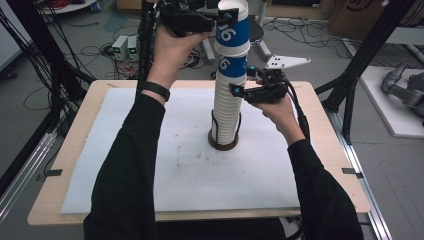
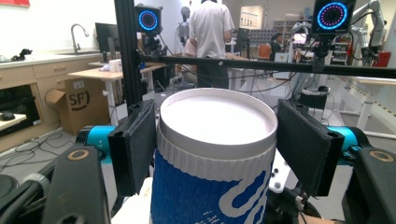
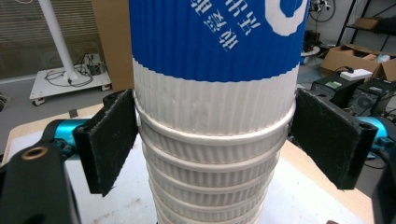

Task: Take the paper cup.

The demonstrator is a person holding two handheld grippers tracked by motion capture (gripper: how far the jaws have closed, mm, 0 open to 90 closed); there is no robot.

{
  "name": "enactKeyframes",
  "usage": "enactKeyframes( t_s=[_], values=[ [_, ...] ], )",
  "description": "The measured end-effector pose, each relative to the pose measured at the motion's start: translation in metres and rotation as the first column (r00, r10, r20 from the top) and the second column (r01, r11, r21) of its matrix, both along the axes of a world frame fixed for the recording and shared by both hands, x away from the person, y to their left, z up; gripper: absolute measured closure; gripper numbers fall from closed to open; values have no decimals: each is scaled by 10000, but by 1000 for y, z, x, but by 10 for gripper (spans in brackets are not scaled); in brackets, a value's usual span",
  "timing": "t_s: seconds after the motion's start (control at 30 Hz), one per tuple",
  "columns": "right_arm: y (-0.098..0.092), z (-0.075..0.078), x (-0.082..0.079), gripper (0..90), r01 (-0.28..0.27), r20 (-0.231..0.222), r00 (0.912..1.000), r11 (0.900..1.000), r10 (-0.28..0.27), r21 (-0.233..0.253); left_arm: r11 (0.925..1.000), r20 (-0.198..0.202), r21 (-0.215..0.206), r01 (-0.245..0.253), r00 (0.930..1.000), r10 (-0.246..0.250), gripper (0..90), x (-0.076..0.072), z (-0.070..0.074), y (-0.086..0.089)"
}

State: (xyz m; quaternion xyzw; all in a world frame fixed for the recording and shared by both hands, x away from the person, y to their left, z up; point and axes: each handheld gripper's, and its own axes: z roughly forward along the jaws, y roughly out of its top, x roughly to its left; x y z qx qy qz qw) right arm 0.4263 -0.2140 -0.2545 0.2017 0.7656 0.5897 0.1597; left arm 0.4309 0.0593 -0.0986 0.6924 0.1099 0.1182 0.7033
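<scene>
A tall stack of upturned ribbed white paper cups [image 1: 226, 112] stands on a brown round base [image 1: 222, 145] at the middle of the white mat [image 1: 190, 175]. Two blue-and-white cups crown it. My left gripper [image 1: 227, 17] is raised high and shut on the topmost blue cup [image 1: 234, 31], its pads [image 2: 135, 144] pressing both sides below the cup's white bottom [image 2: 215, 121]. My right gripper [image 1: 244, 80] is shut on the stack just under the second blue cup [image 1: 232, 66]; its pads [image 3: 109, 140] touch the white rims [image 3: 215, 154] there.
The mat covers a wooden table [image 1: 75, 150]. Black frame posts [image 1: 367, 45] and cables [image 1: 45, 55] flank the table. A black crossbeam [image 2: 280, 67] runs ahead of the left gripper, with people and benches [image 2: 212, 37] beyond it.
</scene>
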Motion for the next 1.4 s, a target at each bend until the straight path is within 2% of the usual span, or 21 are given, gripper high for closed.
enactKeyframes(
  t_s=[0.23,0.4,0.6,0.7,0.9,0.93,1.1,1.17,1.3,1.33,1.4],
  values=[
    [0,0,0,156,5,5,10000,10000,-5,-31,9999,64,-139,-8,10000,9,309,-8,6,12],
    [0,0,0,156,32,29,10000,10000,-32,-34,10000,180,20,-6,9998,5,308,-17,7,21],
    [0,0,-1,157,51,-23,10000,9999,-51,-87,9999,220,123,0,9998,-3,308,-27,3,34],
    [0,0,-1,157,78,28,10000,9999,-78,-106,9997,223,246,39,9997,-45,308,-38,-2,45],
    [0,1,-2,158,114,26,9999,9998,-113,-169,9988,251,488,88,9996,-100,308,-51,-10,53],
    [0,1,-2,158,117,31,9999,9998,-116,-175,9985,234,538,132,9996,-145,308,-56,-16,57],
    [0,1,-3,158,158,46,9999,9996,-157,-225,9973,156,716,190,9997,-202,308,-65,-29,62],
    [0,1,-3,158,163,92,9998,9995,-160,-258,9945,91,1022,242,9996,-252,308,-71,-42,63],
    [0,1,-3,157,167,107,9998,9995,-164,-265,9928,-118,1123,420,9991,-410,308,-76,-60,63],
    [0,1,-3,157,167,107,9998,9995,-164,-265,9928,-118,1123,420,9991,-410,308,-76,-60,63],
    [0,1,-4,156,196,90,9998,9994,-193,-279,9910,-155,1278,408,9991,-391,308,-81,-72,62]
  ],
)
